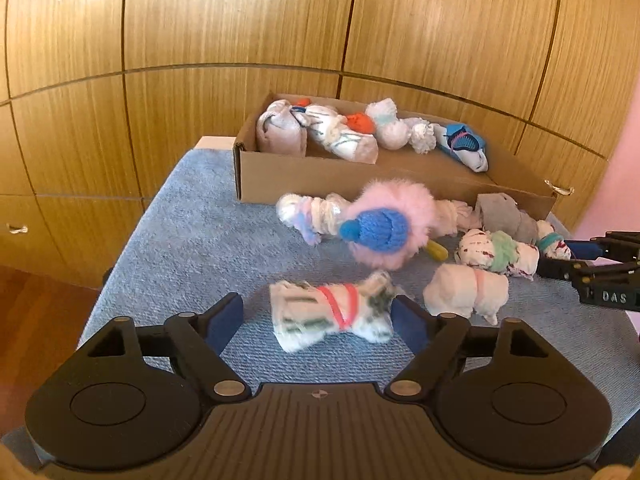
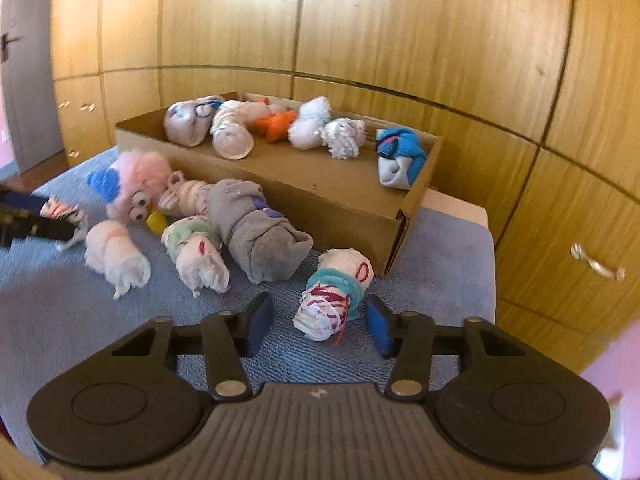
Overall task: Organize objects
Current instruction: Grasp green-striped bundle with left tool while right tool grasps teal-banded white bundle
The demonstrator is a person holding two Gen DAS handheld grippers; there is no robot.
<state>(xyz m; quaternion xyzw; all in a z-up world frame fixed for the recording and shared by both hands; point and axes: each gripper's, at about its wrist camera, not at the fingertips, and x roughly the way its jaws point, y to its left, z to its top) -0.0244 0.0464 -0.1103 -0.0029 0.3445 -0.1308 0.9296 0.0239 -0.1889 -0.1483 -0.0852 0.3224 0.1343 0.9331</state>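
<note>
Left gripper (image 1: 318, 320), fingers apart, straddling red-banded sock roll (image 1: 332, 318); right gripper (image 2: 318, 326) likewise astride teal-banded roll (image 2: 334, 300). Advice: close mid-bundle, lift into box (image 1: 360, 178).

Sock rolls (image 1: 332, 316) (rubber-banded) beside box (image 1: 340, 178)

One shallow brown cardboard box (image 2: 352, 196) stands on one blue-grey towel (image 1: 180, 240). Six rolled sock bundles lie inside the box: a pale grey one (image 2: 186, 124), a white one (image 2: 232, 136), an orange one (image 2: 276, 124), a white one with a mint band (image 2: 308, 128), a fluffy white one (image 2: 344, 136) and a blue-and-white one (image 2: 400, 156). Six more bundles lie on the towel outside it, among them one large grey roll (image 2: 260, 236). One fluffy pink toy in a blue knitted hat (image 1: 384, 224) lies there too. Two black grippers with blue pads appear.
</note>
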